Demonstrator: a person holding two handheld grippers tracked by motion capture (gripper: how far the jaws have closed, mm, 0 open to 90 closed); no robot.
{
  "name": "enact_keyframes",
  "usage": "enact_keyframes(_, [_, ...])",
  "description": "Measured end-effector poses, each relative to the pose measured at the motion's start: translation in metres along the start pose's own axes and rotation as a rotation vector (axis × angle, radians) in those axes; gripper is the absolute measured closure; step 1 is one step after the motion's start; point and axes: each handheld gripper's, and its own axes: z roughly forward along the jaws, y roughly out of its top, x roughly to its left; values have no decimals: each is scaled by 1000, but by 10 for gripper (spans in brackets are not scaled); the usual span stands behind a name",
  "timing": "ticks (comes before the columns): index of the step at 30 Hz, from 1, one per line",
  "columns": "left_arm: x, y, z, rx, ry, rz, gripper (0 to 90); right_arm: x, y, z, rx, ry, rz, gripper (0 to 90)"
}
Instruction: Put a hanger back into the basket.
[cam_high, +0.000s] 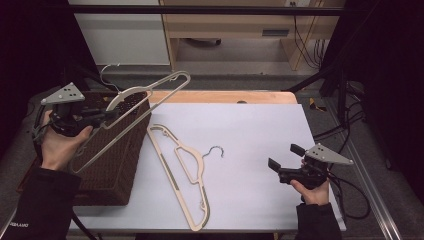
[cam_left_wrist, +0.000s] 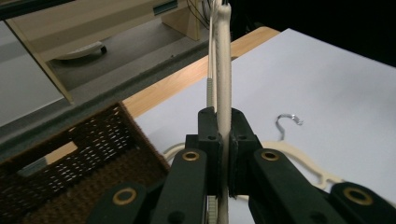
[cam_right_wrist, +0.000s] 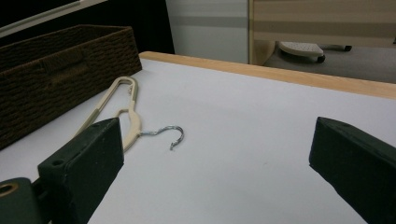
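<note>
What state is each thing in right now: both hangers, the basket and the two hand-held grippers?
Left hand-held gripper: shut on the raised hanger.
Right hand-held gripper: open, nothing between its jaws.
Raised cream plastic hanger with a metal hook: clamped, tilted in the air over the basket.
Second cream plastic hanger: lying flat on the white table sheet, untouched.
Dark brown woven wicker basket: upright on the table's left edge, top open.

High view looks down; both tongs views sit low, sharing the flat hanger (cam_high: 182, 172)

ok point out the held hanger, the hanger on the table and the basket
held hanger (cam_high: 131, 93) high view, shoulder curve
hanger on the table (cam_high: 176, 172) high view, its beige arm
basket (cam_high: 112, 165) high view, woven side wall
</note>
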Motion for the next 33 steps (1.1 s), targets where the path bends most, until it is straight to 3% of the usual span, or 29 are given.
enact_keyframes(8, [29, -16, -3, 17, 31, -41, 861, 0, -1, 0, 3, 7, 7, 33])
enact_keyframes(17, [67, -50, -16, 39, 73, -107, 861, -1, -2, 3, 14, 6, 8, 34])
enact_keyframes(21, [76, -61, -15, 66, 103, -114, 861, -1, -3, 4, 21, 5, 9, 33])
enact_keyframes(33, [92, -89, -16, 84, 108, -176, 861, -1, -3, 5, 23, 11, 13, 34])
